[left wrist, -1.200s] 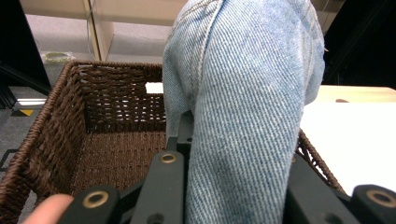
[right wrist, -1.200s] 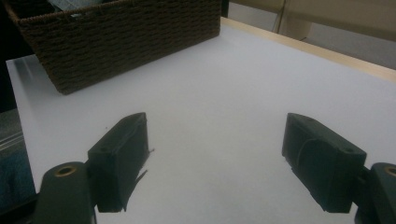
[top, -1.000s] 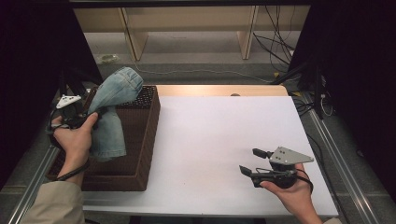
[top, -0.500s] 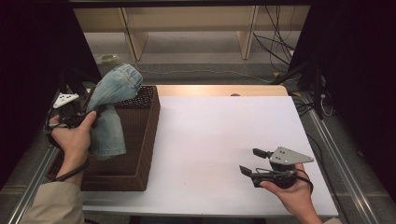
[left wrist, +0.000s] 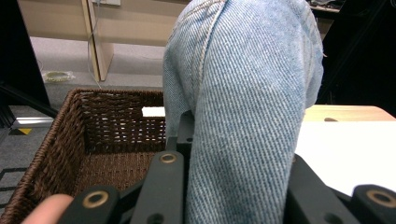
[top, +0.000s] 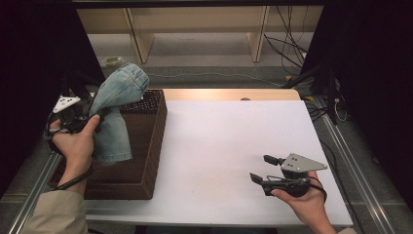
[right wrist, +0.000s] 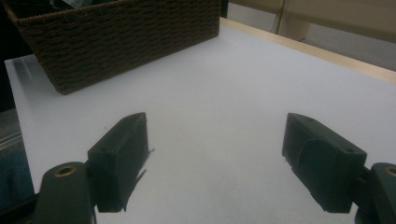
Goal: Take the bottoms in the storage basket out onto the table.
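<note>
1. High view: left gripper (top: 90, 117) is clamped on a bunched pair of light-blue jeans (top: 114, 114), raised above the left end of the brown wicker basket (top: 153, 141). The denim humps up past the jaws and hangs down the near side into the basket.
2. Left gripper view adds the grip detail: jeans (left wrist: 243, 107) are wedged between both black jaws, fabric bulging above them. Basket interior (left wrist: 116, 140) sits straight ahead and below; woven floor visible, no contents discernible.
3. Right gripper (top: 265, 169) sits low over the white table (top: 219, 146), jaws spread wide, nothing between them.
4. Right gripper view (right wrist: 215, 154): bare tabletop between the jaws, basket wall (right wrist: 121, 42) well ahead to the left.
5. Edges: basket's right wall borders the open tabletop; the table's near edge is just behind the right gripper.
</note>
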Demonstrator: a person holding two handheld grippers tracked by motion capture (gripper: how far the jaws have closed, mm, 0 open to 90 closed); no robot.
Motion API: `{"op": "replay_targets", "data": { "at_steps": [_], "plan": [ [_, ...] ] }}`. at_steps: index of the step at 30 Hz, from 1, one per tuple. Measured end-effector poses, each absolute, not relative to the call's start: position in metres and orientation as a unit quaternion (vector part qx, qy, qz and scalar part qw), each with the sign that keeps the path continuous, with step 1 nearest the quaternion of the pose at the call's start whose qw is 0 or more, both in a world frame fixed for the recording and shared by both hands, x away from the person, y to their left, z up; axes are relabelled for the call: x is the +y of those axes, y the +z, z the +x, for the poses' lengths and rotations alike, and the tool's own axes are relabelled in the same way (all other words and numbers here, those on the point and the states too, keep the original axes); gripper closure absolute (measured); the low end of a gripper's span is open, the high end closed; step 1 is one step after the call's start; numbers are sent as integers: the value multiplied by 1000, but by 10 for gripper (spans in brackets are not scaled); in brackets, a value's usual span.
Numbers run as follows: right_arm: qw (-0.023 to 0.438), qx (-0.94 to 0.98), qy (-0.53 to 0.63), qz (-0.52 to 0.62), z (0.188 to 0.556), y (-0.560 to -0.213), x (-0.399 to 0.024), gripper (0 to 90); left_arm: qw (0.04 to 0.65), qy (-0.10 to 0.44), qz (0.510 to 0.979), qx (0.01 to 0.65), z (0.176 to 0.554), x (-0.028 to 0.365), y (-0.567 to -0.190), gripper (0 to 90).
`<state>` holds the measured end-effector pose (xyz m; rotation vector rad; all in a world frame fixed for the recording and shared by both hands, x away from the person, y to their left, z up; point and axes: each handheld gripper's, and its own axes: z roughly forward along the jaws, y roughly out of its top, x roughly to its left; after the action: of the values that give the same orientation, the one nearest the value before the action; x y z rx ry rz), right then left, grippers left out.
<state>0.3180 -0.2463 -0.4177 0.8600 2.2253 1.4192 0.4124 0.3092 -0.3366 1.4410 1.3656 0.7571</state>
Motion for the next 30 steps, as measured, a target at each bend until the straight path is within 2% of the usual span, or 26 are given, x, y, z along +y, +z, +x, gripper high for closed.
{"op": "replay_targets", "data": {
  "at_steps": [30],
  "plan": [
    [183, 788, 502, 305, 318, -418, -246, 238, 494, 339, 593, 538, 406, 301, -327, 742]
  ]
}}
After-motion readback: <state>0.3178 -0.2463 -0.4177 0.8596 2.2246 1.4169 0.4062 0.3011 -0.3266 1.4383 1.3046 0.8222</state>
